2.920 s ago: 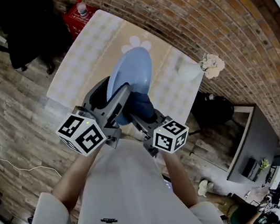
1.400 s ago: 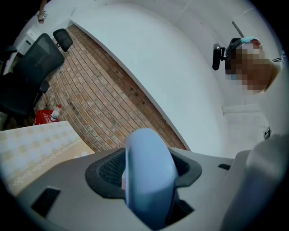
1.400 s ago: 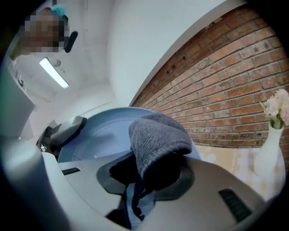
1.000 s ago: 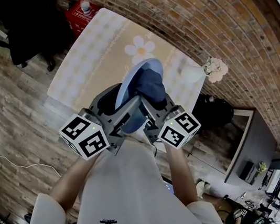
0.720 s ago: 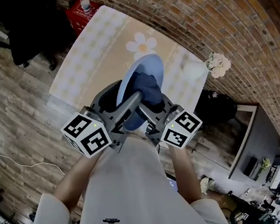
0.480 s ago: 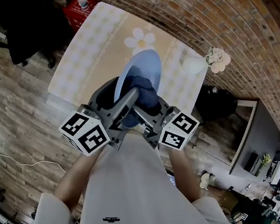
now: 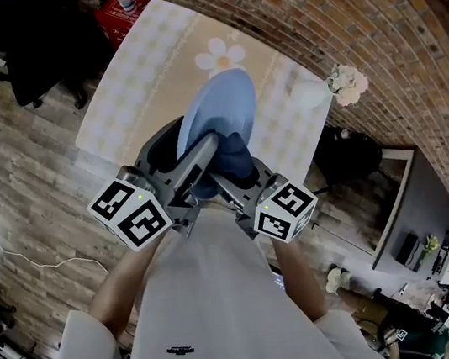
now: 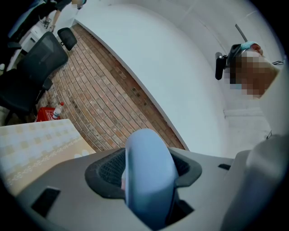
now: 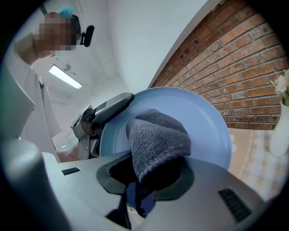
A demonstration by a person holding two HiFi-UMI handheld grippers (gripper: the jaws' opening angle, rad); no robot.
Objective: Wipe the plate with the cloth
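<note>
Head view: we hold the plate (image 7: 221,98) up above the table (image 7: 128,84). Our left gripper (image 8: 145,182) pinches its rim. Our right gripper (image 9: 149,180) pinches the cloth (image 9: 158,142), which lies on the plate's face. If we rub too hard, the plate could slip out and drop onto the table.

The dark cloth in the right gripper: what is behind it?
The light blue plate, clamped at its rim by the left gripper. The cloth covers the plate's middle, hiding that part.
</note>
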